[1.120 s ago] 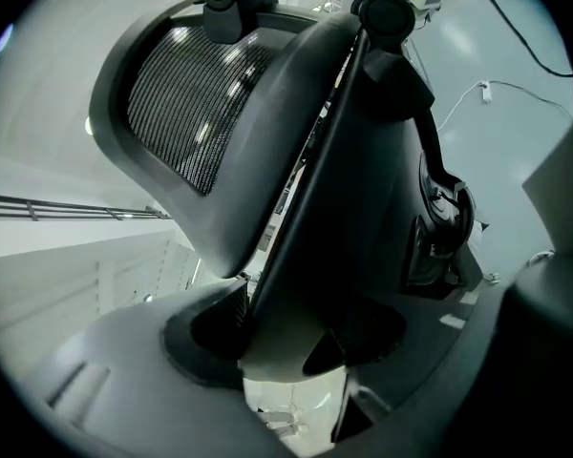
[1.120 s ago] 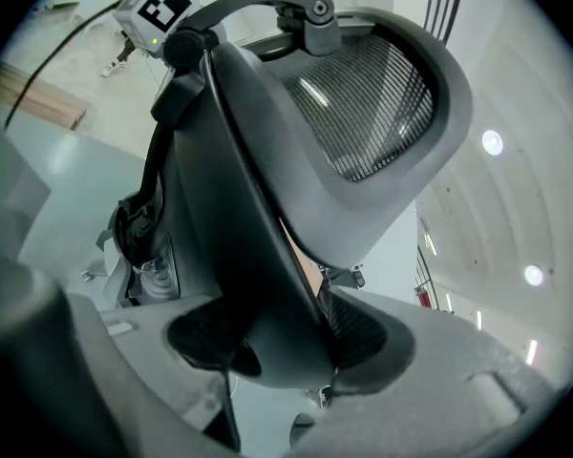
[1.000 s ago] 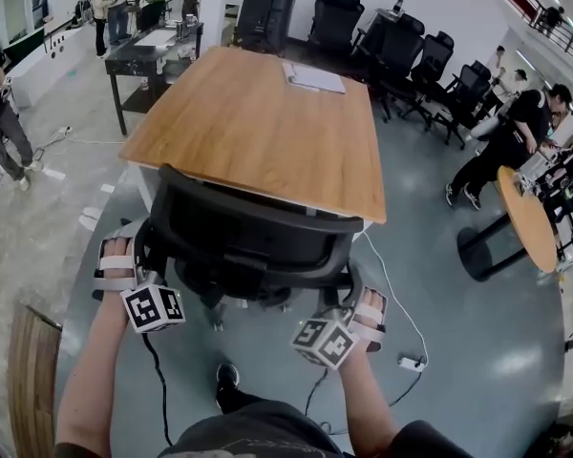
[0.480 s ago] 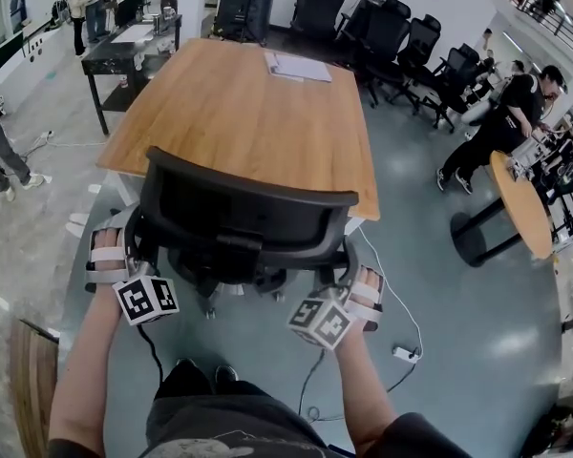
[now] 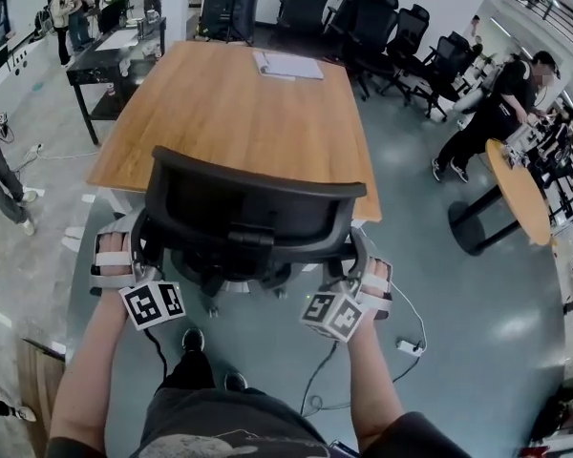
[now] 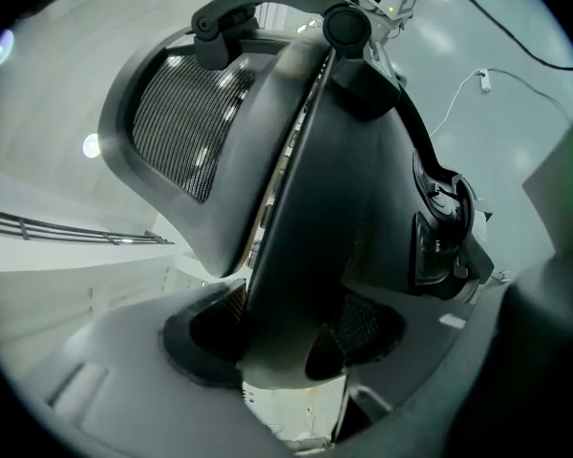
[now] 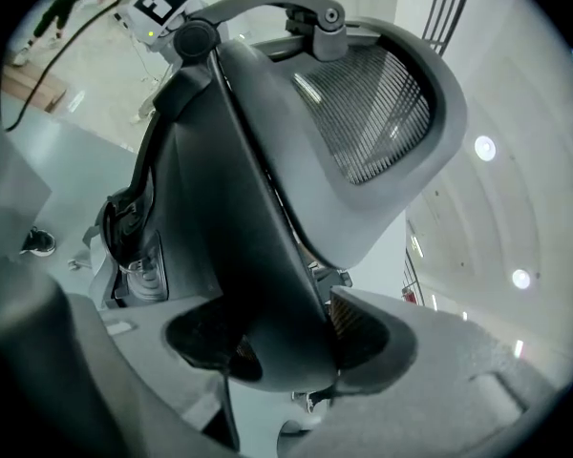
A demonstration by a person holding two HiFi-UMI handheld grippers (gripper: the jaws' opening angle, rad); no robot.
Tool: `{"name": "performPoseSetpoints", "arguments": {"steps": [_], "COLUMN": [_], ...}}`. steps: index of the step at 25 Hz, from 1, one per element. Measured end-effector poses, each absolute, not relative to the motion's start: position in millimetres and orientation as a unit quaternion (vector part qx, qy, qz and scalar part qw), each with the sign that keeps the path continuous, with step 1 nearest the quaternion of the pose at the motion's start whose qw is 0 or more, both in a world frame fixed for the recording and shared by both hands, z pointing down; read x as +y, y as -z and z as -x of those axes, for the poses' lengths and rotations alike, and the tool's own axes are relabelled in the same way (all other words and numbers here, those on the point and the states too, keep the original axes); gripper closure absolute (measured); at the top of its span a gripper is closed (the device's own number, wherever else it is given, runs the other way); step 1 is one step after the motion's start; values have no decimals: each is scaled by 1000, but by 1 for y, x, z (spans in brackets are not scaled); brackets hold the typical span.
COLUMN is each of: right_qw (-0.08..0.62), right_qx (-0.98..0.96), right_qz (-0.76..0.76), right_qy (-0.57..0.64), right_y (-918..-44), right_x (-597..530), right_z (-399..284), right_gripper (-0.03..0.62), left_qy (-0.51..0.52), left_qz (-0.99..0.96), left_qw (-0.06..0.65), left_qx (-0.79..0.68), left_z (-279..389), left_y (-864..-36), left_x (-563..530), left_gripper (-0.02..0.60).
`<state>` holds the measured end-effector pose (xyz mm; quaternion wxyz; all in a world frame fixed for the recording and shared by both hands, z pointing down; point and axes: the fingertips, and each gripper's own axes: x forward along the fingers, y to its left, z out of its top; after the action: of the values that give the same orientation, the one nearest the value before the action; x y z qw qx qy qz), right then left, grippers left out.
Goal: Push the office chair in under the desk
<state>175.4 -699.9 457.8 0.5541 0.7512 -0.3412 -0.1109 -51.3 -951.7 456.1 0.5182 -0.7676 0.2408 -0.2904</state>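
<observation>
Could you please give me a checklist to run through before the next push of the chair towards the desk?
1. Left gripper clamped on the office chair backrest edge: ok.
2. Right gripper clamped on the backrest's other edge: ok.
3. Chair squarely facing the near end of the desk: ok.
4. Room under the desk for the seat: cannot tell; the desk top and the chair hide it.
5. White power strip and its cable on the floor clear of the chair's wheels: cannot tell; they lie close by on the right, and the wheels are mostly hidden.
</observation>
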Motion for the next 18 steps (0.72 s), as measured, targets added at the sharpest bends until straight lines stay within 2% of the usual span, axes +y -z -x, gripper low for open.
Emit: {"name": "performPoseSetpoints", "arguments": {"steps": [18], "right_qw": [555], "right_qx": [-329], "right_qz": [-757], "right_qy": [108], "right_y": [-453], "right_x": [-732], "right_z": [-212], "right_gripper": [347], "left_qy": [272], "left_qz": [771], "left_qw": [534], "left_qx": [214], "left_z": [9], "left_y": [-452], "left_x": [-988], "left_gripper": [303]}}
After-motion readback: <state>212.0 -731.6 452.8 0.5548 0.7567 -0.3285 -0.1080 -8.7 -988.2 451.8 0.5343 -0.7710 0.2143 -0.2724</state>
